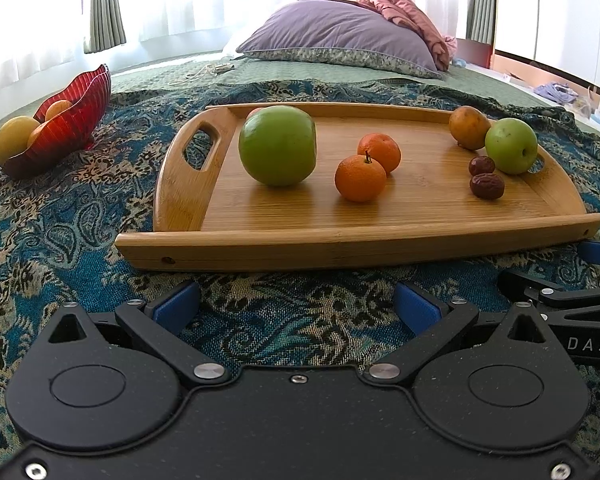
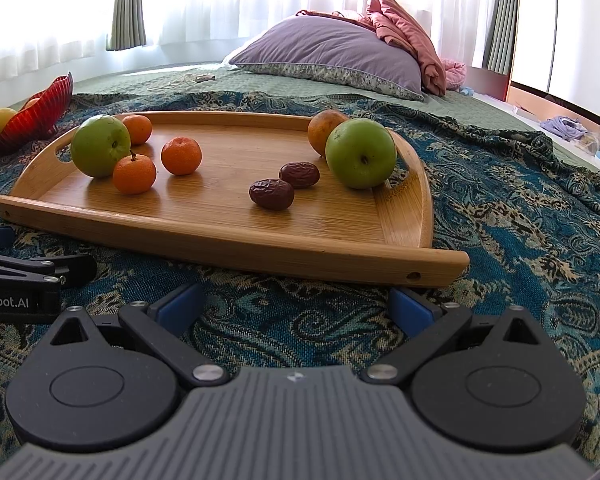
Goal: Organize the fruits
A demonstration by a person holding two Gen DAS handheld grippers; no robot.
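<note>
Nearest: left gripper [image 1: 296, 306], blue pads spread wide apart, nothing between them, over the patterned blue throw [image 1: 80, 216]. Right gripper [image 2: 296, 304], pads likewise spread and empty, over the same throw. Each wrist view catches the other gripper at its edge, cut off by the frame.

Next: wooden tray [image 1: 340, 240] with two cut-out handles, lying flat on the throw just beyond both grippers; bare cloth lies between the fingertips and its near rim. The near half of the tray floor is bare wood.

On the tray, left end: large green apple [image 1: 278, 145], and two mandarins [image 1: 360, 178] [image 1: 380, 151] close together to its right. The right wrist view shows a third mandarin [image 2: 138, 129] behind the apple; in the left wrist view only a sliver of it clears the apple's top.

On the tray, right end: second green apple [image 2: 360, 153] sitting over the right handle cut-out, a dull orange-brown fruit [image 2: 325, 128] just behind it and partly hidden by it, and two dark red dates [image 2: 271, 194] [image 2: 299, 175] side by side toward the middle.

Left of the tray, well apart from it: red ribbed glass bowl [image 1: 66, 130] on the throw, holding yellow and orange fruit; count unclear, as the wall hides some. The right wrist view cuts it off at the frame edge.

Farthest: purple pillow [image 1: 336, 36] with a pink quilt [image 1: 404, 8] against it, on the green bedspread [image 1: 260, 70]; curtains washed out by window glare.
</note>
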